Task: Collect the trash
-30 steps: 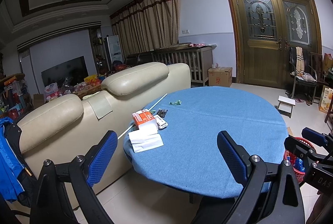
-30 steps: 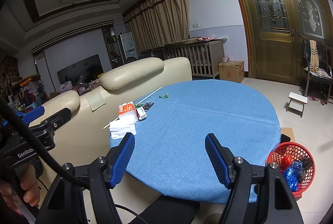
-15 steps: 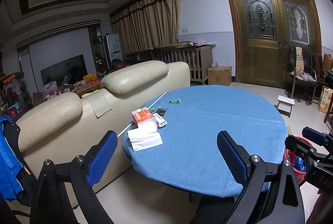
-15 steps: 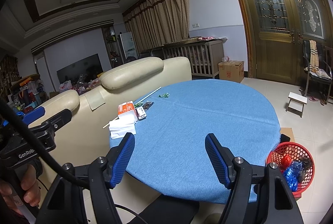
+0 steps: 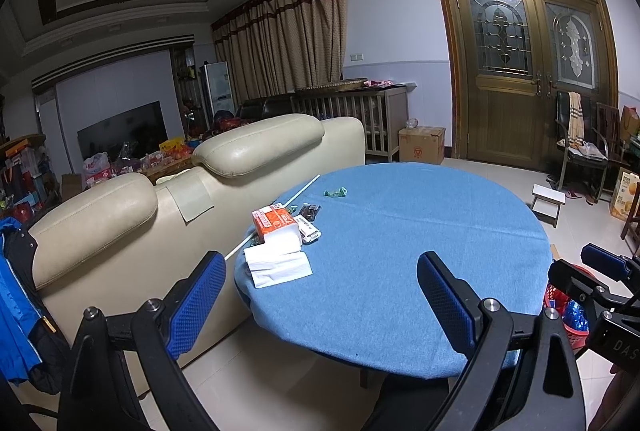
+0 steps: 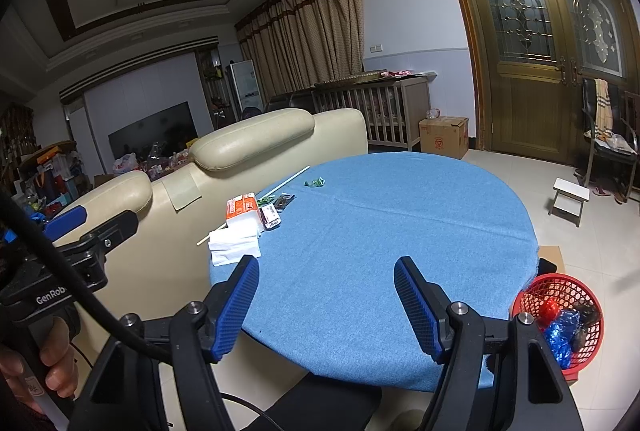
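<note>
A round table with a blue cloth (image 5: 420, 231) (image 6: 400, 223) carries litter along its left side: a white tissue sheet (image 5: 278, 267) (image 6: 234, 247), an orange-and-white tissue pack (image 5: 276, 223) (image 6: 242, 209), a small white box (image 5: 309, 231) (image 6: 271, 215), a dark wrapper (image 5: 310, 211) (image 6: 285, 199), a green wrapper (image 5: 335, 192) (image 6: 315, 183) and a long white stick (image 5: 276, 211) (image 6: 286, 181). My left gripper (image 5: 320, 303) and right gripper (image 6: 326, 305) both hover open and empty before the table's near edge. A red mesh basket (image 6: 560, 319) (image 5: 564, 315) with trash in it stands on the floor at right.
A cream leather sofa (image 5: 168, 207) backs against the table's left side. A small white stool (image 6: 570, 199), a chair (image 5: 580, 151) and a cardboard box (image 6: 444, 137) stand by the wooden double door. A hand (image 6: 36, 363) holds the left gripper's handle.
</note>
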`<state>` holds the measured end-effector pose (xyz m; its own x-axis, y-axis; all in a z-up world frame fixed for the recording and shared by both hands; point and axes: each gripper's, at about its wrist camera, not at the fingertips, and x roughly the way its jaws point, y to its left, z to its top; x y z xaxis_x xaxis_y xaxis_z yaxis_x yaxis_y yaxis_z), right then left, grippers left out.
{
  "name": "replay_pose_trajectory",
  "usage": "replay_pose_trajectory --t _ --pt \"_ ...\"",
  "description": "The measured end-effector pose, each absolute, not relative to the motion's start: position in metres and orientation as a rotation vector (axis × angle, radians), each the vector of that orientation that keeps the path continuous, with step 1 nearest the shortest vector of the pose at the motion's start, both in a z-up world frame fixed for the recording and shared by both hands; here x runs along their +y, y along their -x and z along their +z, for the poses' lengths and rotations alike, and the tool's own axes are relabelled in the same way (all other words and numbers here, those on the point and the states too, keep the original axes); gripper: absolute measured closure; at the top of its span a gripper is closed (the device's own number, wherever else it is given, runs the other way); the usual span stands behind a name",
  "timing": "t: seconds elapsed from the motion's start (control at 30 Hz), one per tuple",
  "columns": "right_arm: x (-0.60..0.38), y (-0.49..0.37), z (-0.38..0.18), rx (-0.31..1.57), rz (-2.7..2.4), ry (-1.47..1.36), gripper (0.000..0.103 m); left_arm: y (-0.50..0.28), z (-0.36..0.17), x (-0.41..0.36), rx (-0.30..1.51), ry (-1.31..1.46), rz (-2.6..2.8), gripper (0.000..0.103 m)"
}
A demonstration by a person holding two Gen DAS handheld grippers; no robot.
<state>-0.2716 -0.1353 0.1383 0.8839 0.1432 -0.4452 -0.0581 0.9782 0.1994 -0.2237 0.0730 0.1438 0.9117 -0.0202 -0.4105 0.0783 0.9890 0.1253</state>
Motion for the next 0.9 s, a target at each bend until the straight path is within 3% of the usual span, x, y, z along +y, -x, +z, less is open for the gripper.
replay_pose_trajectory --t 0.9 --pt "-0.121 0.268 0.137 0.481 0.1 -0.14 0.029 0.216 0.14 0.083 0.437 -0.107 -0.063 0.007"
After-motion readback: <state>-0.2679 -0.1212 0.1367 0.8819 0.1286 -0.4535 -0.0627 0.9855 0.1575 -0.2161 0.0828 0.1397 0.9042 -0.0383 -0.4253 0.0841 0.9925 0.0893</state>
